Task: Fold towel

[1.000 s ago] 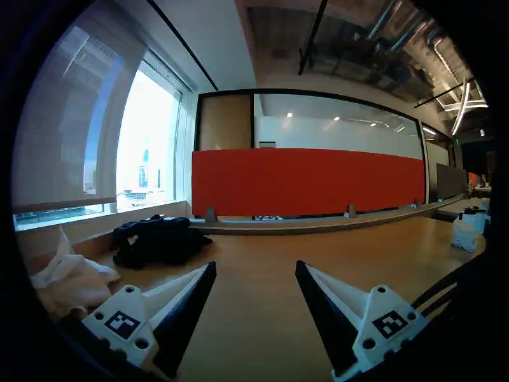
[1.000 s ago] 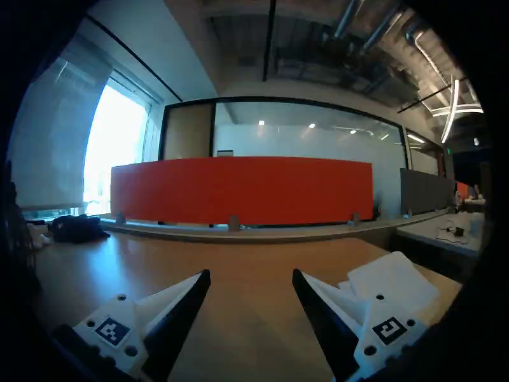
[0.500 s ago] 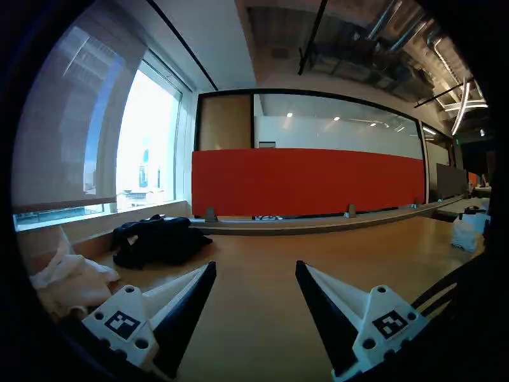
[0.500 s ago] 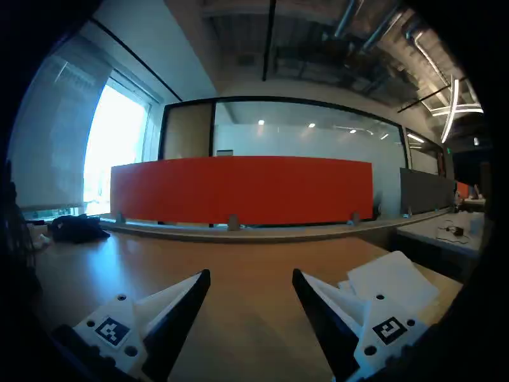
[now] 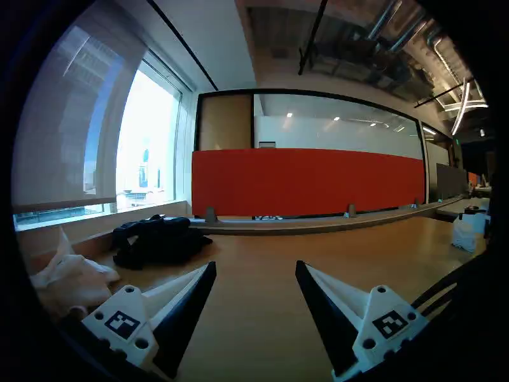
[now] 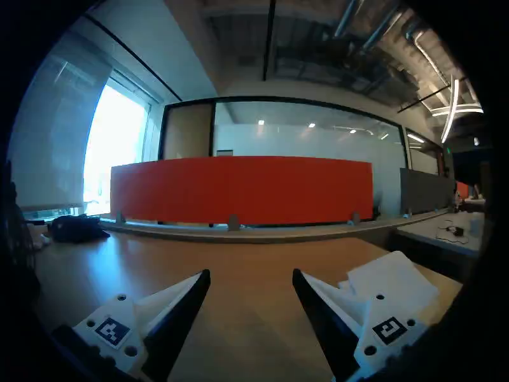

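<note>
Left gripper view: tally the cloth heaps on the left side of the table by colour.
White heap: 1
Black heap: 1
Total: 2

The left gripper (image 5: 254, 263) was held low over the desk (image 5: 254, 337), jaws spread wide apart. The right gripper (image 6: 251, 271) was held level above that desk, jaws likewise spread.

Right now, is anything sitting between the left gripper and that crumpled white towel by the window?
Nothing visible does. The crumpled white towel lies on the wooden table close beside the left gripper, off to the left of its open jaws. The black clothes pile sits farther back, out of the path.
</note>
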A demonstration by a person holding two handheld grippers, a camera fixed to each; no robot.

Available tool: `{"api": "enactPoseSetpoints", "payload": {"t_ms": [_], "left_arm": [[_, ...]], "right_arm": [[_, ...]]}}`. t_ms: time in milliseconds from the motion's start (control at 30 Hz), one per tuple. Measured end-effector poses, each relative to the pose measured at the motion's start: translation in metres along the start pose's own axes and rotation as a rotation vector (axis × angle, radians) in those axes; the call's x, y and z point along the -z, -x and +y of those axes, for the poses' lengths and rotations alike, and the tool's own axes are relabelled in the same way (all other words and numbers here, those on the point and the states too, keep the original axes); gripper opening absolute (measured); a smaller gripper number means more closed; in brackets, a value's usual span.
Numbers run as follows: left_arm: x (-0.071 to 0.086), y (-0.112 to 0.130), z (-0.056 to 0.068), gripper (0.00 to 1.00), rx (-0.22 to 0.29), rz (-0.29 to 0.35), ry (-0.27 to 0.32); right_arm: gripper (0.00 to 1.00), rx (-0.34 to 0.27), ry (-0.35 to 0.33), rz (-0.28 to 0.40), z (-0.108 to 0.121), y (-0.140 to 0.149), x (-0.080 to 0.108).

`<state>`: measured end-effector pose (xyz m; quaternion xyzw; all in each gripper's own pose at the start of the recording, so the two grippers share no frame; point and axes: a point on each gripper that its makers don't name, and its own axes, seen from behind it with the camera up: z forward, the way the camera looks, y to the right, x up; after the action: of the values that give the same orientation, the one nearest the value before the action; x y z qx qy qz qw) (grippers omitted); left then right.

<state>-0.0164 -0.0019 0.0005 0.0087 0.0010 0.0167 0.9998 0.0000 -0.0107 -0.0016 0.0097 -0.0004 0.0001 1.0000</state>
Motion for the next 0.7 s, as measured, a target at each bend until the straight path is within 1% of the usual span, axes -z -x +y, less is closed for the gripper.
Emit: {"api": "enactPoseSetpoints", "payload": {"t_ms": [700], "left_arm": [[-0.0009, 0.0019, -0.0006, 0.92, 0.0, 0.001, 0.0]], "right_arm": [[1.0, 0.0, 0.0, 0.0, 0.0001, 0.0, 0.0002]]}}
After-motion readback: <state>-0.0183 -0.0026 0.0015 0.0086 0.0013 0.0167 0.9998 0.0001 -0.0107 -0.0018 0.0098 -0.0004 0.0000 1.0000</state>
